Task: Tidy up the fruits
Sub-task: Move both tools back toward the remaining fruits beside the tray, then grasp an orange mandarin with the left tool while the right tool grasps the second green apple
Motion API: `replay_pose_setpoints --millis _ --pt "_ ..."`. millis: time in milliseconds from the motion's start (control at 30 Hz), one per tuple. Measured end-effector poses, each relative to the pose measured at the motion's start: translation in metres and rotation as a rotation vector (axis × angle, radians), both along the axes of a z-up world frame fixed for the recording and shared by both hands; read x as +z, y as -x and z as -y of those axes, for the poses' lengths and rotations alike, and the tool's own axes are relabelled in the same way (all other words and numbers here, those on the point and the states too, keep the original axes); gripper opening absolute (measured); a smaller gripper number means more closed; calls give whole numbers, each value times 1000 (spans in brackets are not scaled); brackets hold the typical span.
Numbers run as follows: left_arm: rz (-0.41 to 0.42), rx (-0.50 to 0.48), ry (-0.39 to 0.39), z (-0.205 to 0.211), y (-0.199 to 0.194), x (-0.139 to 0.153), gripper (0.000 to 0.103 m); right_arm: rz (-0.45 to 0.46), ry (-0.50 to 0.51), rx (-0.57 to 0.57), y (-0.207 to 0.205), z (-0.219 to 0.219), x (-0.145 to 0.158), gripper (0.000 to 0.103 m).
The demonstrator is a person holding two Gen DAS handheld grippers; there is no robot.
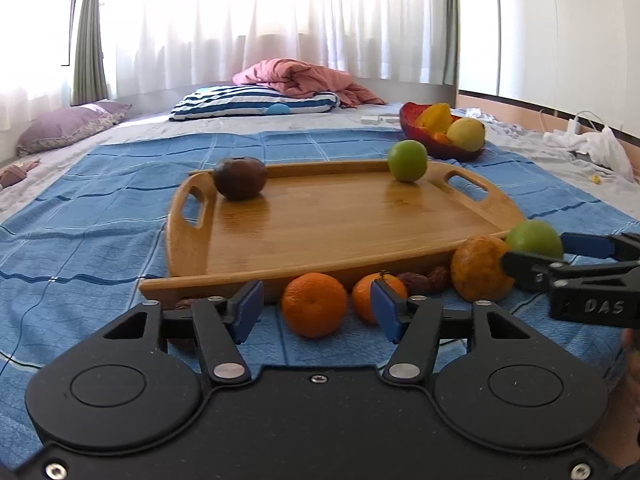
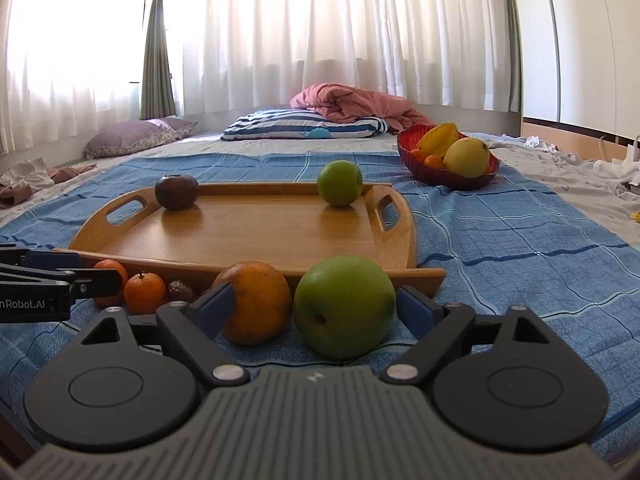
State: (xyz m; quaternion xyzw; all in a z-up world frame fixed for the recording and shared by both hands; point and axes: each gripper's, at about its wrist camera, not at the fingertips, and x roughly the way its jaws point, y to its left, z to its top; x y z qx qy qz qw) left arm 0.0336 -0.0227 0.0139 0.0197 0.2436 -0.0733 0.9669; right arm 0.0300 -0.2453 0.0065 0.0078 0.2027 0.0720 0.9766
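Nearest, the left gripper (image 1: 316,312) stood low over the blue checked bedspread (image 1: 100,216), its jaws partly spread around a mandarin (image 1: 314,304) without the pads pressing on it; a second, smaller mandarin (image 1: 374,294) sat just beside, half behind the right-hand pad. The right gripper (image 2: 316,312) had its jaws spread wide with a large green apple (image 2: 345,306) between them; the pads looked close to the apple's side, but I could not tell contact. A larger, rough-skinned orange (image 2: 256,300) lay touching or nearly touching that apple, partly behind the left-hand pad. Small dark wrinkled fruits, perhaps dates (image 1: 426,280), lay against the tray's near rim.

Progress, judged: early. Five or more pieces were loose on the bedspread in front of the wooden tray (image 1: 320,224). The tray carried only two: a dark brownish-purple round fruit (image 1: 239,178) at its far left corner and a smaller green apple (image 1: 407,160) at its far right, well apart.

Farther back right, a red bowl (image 2: 448,178) held a starfruit, a yellow mango-like fruit and small orange pieces.

Fruit appeared firm, round, prone to rolling.
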Motion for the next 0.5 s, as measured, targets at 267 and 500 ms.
replay_pose_setpoints --millis 267,500 --pt "-36 18 15 -2 -7 -6 47 11 0 -39 6 6 4 79" --pt "-33 27 -9 2 -9 -8 43 13 5 -90 8 13 3 70"
